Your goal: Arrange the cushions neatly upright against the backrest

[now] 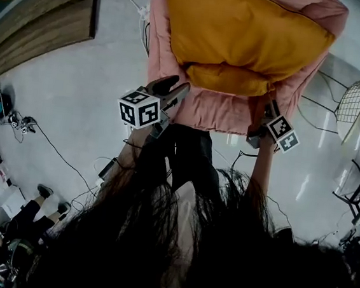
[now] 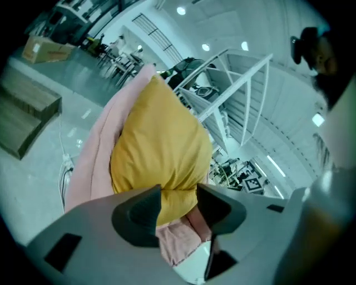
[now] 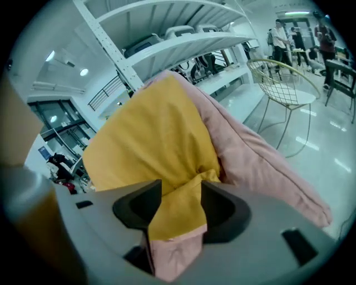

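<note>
Nearest in the head view, at 6 o'clock, the person's hair fills the bottom, with black trousers just beyond it.

Next come the two tools. The left gripper is at the yellow cushion's 7 o'clock, its tips over the near left corner of the pink pad. Its jaws stand moderately apart and hold nothing. In its own view the cushion's lower edge and a fold of the pad show through the gap, and the pads press on neither.

The right gripper is at the cushion's 5 o'clock, by the pad's near right corner. Its jaws are wide. A corner of the cushion and a strip of the pad lie in the gap, and they look loose rather than pinched.

The cushion lies on the pad, which shows past it at 3, 6 and 9 o'clock. In both gripper views the pad rises behind the cushion. Whether the pad is a seat or a bigger cushion I cannot tell.

Farther off, on the pale floor, a wire chair stands at 3 o'clock and wooden boards lie at 10 o'clock. A cable trails at 8 o'clock, and another person is at 7 o'clock. A white rack stands beyond the cushion in the right gripper view.
</note>
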A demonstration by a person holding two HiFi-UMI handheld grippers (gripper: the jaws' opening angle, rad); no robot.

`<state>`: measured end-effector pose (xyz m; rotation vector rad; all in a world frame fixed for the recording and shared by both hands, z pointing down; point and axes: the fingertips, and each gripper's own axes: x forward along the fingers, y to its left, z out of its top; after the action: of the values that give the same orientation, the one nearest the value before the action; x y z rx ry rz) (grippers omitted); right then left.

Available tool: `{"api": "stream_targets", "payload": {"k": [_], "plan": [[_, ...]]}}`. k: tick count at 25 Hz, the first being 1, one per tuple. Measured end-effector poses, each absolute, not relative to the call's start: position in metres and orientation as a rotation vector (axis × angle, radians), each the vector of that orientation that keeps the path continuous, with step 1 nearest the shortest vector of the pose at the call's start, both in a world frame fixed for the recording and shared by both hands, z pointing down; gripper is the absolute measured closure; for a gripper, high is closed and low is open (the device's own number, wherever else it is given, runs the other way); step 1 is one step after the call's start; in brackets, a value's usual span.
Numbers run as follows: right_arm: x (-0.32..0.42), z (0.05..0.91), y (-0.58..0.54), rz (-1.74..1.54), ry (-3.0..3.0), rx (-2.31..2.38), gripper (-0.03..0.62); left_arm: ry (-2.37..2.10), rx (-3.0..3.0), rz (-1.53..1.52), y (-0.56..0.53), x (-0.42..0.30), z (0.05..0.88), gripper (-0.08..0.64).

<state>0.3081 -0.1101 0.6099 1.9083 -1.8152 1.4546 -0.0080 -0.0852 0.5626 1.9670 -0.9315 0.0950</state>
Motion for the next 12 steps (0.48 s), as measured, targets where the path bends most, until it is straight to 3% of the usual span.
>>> {"api": "stream_targets", "payload": {"k": [12], "plan": [[0.164,0.427,-0.046,0.979,-2.33,1.649,0.383,-0.894,2.366,0.025,-0.036,-0.069,0.403,0.379]]}}
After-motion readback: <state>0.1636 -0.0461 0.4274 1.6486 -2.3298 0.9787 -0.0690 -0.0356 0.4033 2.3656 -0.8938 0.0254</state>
